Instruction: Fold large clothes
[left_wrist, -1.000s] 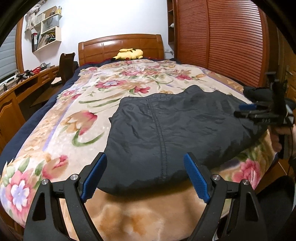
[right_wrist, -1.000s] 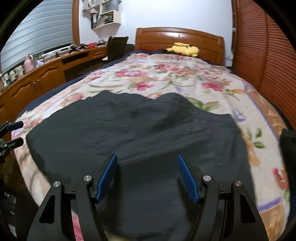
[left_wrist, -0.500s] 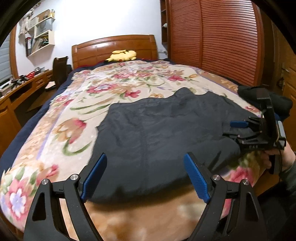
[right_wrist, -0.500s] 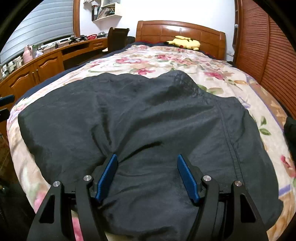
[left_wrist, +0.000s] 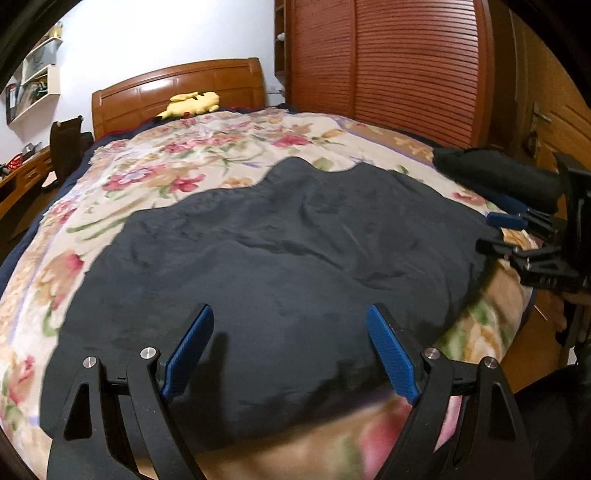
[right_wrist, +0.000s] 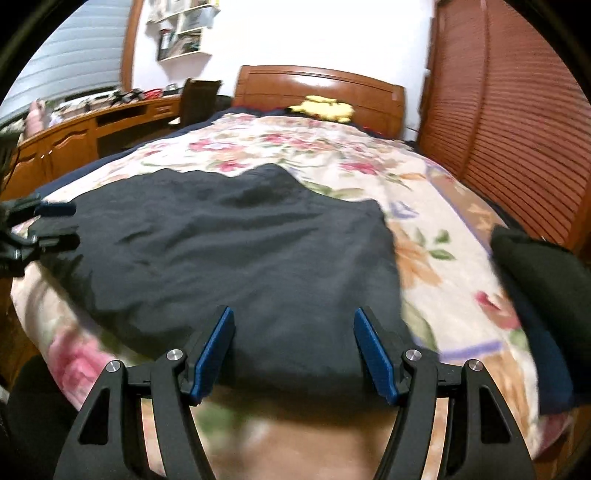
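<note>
That dark garment (left_wrist: 280, 258) on the bed (left_wrist: 155, 177) looks thin and floppy, so with your left tool (left_wrist: 291, 354) and right tool (right_wrist: 293, 350) both wide and empty, I'd pinch the near hem corners.

Dark navy cloth garment (left_wrist: 288, 236), matt, lightly crinkled weave. Floral fleece blanket (left_wrist: 155, 184) looks soft, fuzzy. Glossy varnished wooden headboard (right_wrist: 321, 86); slatted wooden wardrobe doors (left_wrist: 406, 59), satin sheen. Left gripper (left_wrist: 291, 347): matt black plastic, ribbed blue pads (left_wrist: 391, 354), shiny metal pins.
</note>
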